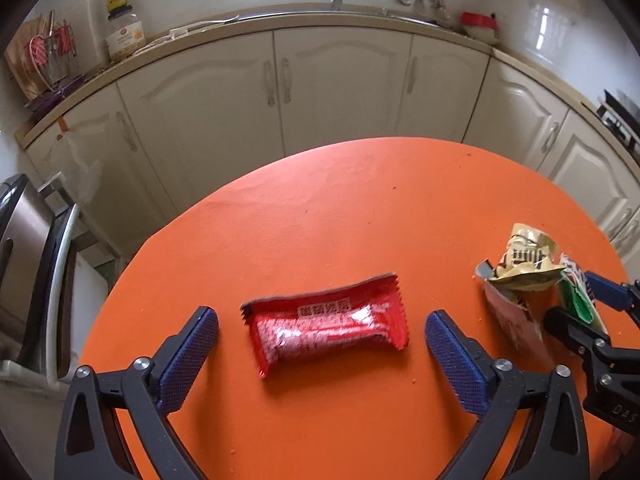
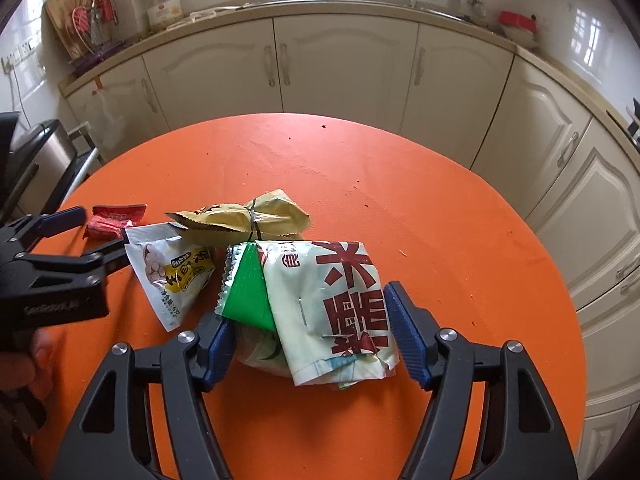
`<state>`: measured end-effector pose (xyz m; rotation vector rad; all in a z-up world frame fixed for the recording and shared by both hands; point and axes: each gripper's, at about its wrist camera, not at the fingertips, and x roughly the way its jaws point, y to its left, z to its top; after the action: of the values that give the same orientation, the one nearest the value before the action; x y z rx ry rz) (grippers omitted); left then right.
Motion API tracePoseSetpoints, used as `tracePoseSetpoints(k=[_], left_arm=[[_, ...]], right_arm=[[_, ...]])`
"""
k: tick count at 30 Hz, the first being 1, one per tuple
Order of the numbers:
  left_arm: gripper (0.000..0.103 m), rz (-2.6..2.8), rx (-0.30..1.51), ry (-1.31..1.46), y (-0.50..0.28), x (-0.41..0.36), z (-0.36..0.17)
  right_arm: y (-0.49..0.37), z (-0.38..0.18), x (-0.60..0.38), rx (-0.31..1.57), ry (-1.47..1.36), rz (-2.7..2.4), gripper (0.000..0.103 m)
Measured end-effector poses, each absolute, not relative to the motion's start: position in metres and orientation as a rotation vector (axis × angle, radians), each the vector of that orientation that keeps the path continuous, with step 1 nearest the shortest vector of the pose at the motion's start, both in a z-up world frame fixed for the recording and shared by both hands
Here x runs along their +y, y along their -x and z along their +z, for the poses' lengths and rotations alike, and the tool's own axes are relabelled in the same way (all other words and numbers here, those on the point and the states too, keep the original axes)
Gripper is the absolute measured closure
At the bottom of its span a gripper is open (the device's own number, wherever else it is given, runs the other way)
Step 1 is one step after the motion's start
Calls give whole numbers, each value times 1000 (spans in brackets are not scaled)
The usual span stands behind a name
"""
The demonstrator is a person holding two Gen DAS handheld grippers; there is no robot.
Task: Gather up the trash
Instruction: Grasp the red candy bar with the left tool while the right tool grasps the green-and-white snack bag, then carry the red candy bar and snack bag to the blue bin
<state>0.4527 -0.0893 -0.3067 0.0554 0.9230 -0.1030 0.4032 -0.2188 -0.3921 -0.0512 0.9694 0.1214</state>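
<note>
A red snack wrapper (image 1: 326, 326) lies flat on the orange table (image 1: 340, 208), between the fingers of my left gripper (image 1: 322, 338), which is open around it without touching. In the right wrist view the red wrapper (image 2: 112, 222) shows at the far left. My right gripper (image 2: 308, 328) is open around a white and green packet with red characters (image 2: 324, 304); its jaws stand at the packet's sides. A crumpled tan wrapper (image 2: 244, 218) and a white and yellow sachet (image 2: 172, 276) lie just beyond. These show at the right of the left wrist view (image 1: 524, 264).
Cream kitchen cabinets (image 1: 340, 84) and a countertop with a sink curve behind the table. A steel pedal bin (image 1: 24, 264) stands on the floor to the left. Small crumbs dot the orange table (image 2: 440, 208).
</note>
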Motion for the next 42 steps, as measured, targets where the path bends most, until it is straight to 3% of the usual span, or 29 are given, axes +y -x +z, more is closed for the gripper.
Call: tracePoseSetpoints(k=[2, 4, 14, 15, 16, 23, 24, 26, 27, 28, 29, 32, 34, 35, 37, 39, 40, 42], left_arm=[[17, -124, 909, -65, -456, -92, -308], [35, -149, 898, -72, -460, -95, -308], [67, -242, 918, -48, -477, -98, -309], [76, -250, 917, -44, -473, -96, -310], [96, -266, 923, -25, -471, -97, -312], [95, -252, 899, -37, -475, -107, -312], [87, -243, 886, -39, -473, -107, -309], [54, -233, 878, -44, -475, -112, -310], [26, -223, 869, -49, -477, -112, -309], [11, -214, 843, -51, -479, -113, -308], [10, -211, 823, -54, -485, -115, -308], [16, -210, 859, -47, -502, -125, -320], [48, -211, 907, -42, -514, -128, -331], [52, -195, 879, -63, -519, -130, -329], [77, -212, 889, -66, -529, -137, -325], [79, -242, 902, -24, -535, -137, -324], [88, -255, 904, -4, -536, -135, -322], [88, -261, 895, -2, -533, -133, -320]], right_arm=[[-399, -391, -220, 970, 32, 130, 34], [-395, -390, -222, 970, 13, 137, 34], [-363, -381, -236, 961, -60, 148, 34], [-359, -380, -237, 960, -68, 147, 34], [-356, -379, -238, 958, -72, 145, 34], [-337, -369, -245, 945, -87, 133, 34], [-335, -367, -247, 942, -85, 132, 34], [-332, -363, -249, 935, -84, 130, 34], [-332, -361, -250, 932, -83, 128, 34], [-332, -361, -249, 930, -84, 128, 34], [-332, -360, -250, 929, -87, 128, 34], [-334, -362, -248, 930, -92, 124, 34], [-335, -363, -248, 930, -98, 124, 34], [-335, -363, -248, 930, -100, 125, 34], [-335, -364, -250, 929, -103, 130, 34], [-334, -363, -250, 927, -107, 133, 34], [-333, -363, -250, 924, -110, 135, 34], [-328, -361, -254, 918, -113, 140, 34]])
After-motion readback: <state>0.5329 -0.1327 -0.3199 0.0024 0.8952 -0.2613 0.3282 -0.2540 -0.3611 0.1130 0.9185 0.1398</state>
